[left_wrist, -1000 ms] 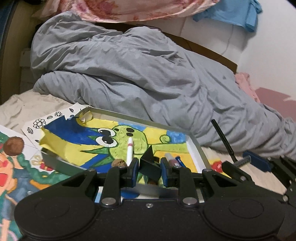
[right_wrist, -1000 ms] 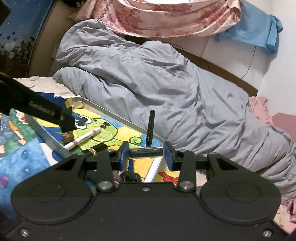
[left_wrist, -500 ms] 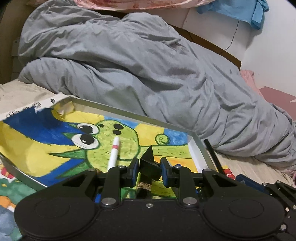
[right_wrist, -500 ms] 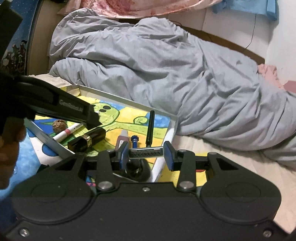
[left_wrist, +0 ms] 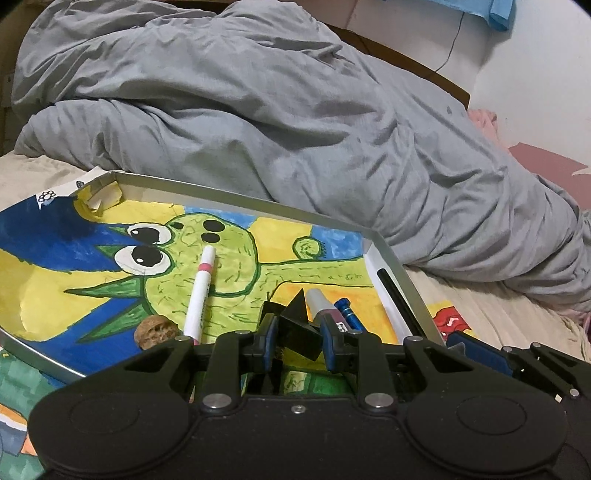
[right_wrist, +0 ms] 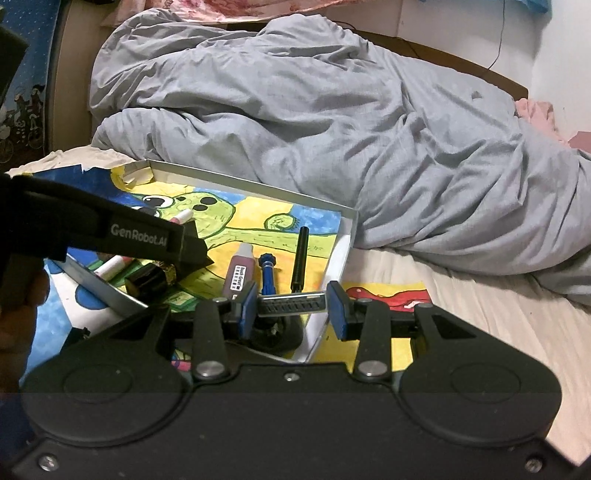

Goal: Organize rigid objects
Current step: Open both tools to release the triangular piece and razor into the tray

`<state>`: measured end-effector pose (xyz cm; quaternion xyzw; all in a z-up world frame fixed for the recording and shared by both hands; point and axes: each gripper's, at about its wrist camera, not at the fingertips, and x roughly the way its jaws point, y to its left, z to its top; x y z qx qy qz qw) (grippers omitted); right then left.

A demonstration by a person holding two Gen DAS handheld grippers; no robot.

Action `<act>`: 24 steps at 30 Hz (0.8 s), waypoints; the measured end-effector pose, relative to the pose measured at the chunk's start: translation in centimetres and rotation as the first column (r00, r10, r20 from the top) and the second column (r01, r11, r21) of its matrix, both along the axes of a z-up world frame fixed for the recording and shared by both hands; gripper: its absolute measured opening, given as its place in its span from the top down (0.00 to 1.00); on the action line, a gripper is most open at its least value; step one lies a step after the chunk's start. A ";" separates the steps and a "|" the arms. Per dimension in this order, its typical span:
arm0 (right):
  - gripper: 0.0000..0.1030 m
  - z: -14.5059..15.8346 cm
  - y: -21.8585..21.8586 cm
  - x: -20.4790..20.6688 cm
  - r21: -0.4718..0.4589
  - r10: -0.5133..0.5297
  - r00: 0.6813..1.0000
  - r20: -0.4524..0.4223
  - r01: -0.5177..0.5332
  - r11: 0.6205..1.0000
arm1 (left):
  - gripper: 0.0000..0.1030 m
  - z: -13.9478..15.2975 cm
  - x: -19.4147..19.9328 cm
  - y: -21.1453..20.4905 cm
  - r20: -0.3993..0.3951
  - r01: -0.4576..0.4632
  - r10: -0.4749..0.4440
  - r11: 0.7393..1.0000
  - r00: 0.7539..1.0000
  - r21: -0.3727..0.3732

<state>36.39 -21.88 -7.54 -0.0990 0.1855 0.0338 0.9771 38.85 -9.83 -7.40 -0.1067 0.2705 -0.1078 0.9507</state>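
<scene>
Tray (right_wrist: 334, 258) part-filled; two items not yet set down.
My right tongs (right_wrist: 291, 304) pinch a razor (right_wrist: 291, 303); left tongs (left_wrist: 300, 328) clamp a black lipstick (right_wrist: 149, 282), both at the tray's 6 o'clock edge.

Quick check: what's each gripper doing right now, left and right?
Left gripper: shut on a black lipstick tube with a gold band.
Right gripper: shut on the head of a razor, handle pointing away.

A rumpled grey duvet (left_wrist: 280, 122) lies heaped across a bed with a beige sheet (right_wrist: 491, 306), its dark wooden headboard (right_wrist: 461, 61) against a white wall (left_wrist: 535, 92) where blue cloth (left_wrist: 498, 14) hangs.
</scene>
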 end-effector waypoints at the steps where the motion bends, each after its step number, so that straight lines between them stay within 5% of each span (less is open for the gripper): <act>1: 0.69 0.0 0.1 0.0 -0.002 0.000 1.000 -0.001 0.000 1.000 | 0.74 0.0 0.0 0.0 -0.001 0.004 -0.004 1.000 1.000 0.004; 10: 0.68 0.2 0.3 -0.2 -0.004 -0.006 1.000 -0.001 0.006 1.000 | 0.73 0.2 0.3 -0.2 -0.012 0.004 -0.004 1.000 1.000 0.013; 15: 0.58 0.3 0.2 -0.3 -0.005 -0.011 1.000 0.000 0.011 1.000 | 0.68 0.4 0.2 0.2 -0.018 -0.011 0.011 1.000 1.000 -0.005; 18: 0.48 0.6 0.1 -0.4 0.002 -0.018 1.000 0.002 0.018 1.000 | 0.59 0.8 -0.1 0.5 -0.014 -0.019 0.019 1.000 1.000 -0.014; 24: 0.10 2.8 -0.2 -2.1 0.027 -0.017 0.998 0.055 0.015 1.000 | 0.36 3.2 -2.0 2.1 0.045 -0.069 0.070 0.997 0.997 -0.023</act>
